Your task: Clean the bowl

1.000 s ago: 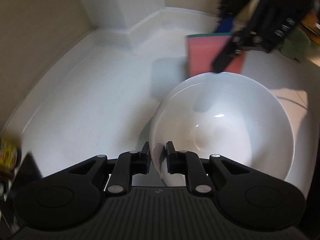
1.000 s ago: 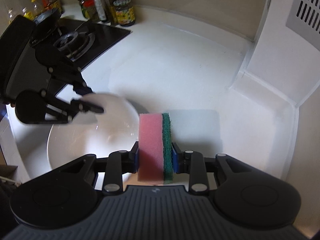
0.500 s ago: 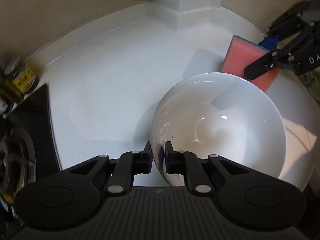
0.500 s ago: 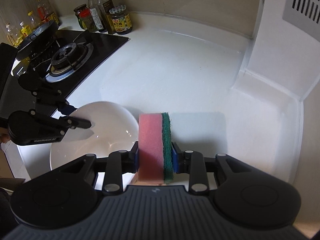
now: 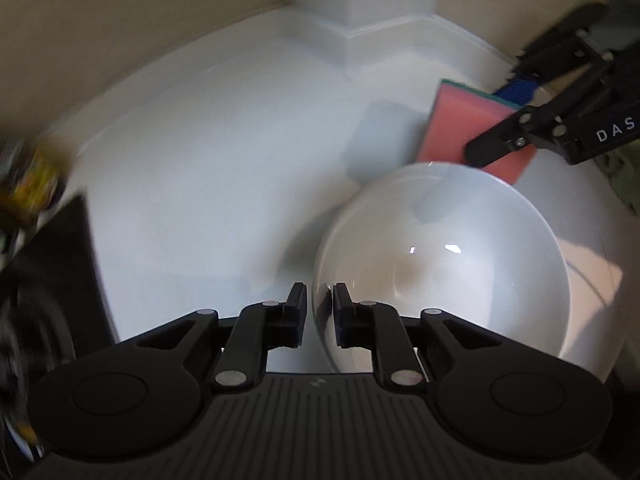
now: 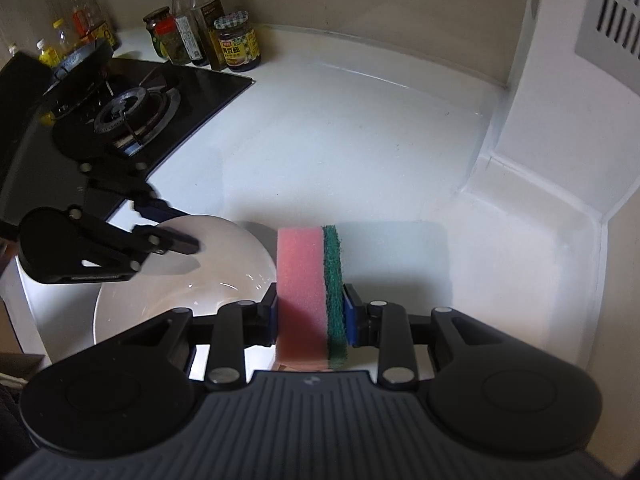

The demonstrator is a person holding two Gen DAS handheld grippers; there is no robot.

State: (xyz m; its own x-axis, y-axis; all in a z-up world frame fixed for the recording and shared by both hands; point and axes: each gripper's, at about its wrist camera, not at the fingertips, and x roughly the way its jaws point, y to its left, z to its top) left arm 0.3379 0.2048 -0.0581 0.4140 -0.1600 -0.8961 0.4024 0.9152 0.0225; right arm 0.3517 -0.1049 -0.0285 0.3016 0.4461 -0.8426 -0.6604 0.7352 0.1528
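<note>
A white bowl (image 5: 460,264) stands on the white counter; it also shows in the right wrist view (image 6: 208,276). My left gripper (image 5: 320,312) is shut on the bowl's near rim, one finger inside and one outside. My right gripper (image 6: 310,312) is shut on a pink sponge with a green scouring side (image 6: 310,276), held upright just right of the bowl. In the left wrist view the sponge (image 5: 460,132) sits beyond the bowl's far rim, apart from it, with the right gripper (image 5: 512,120) behind it.
A black gas stove (image 6: 128,112) lies left of the bowl. Jars and bottles (image 6: 208,36) stand at the back wall. A white pillar (image 6: 560,80) and raised ledge (image 6: 532,184) bound the counter on the right. The counter's front edge (image 6: 28,304) is near the bowl.
The left wrist view has swung, with the bowl still gripped and now further right in it. The sponge stays gripped beside the bowl's far rim.
</note>
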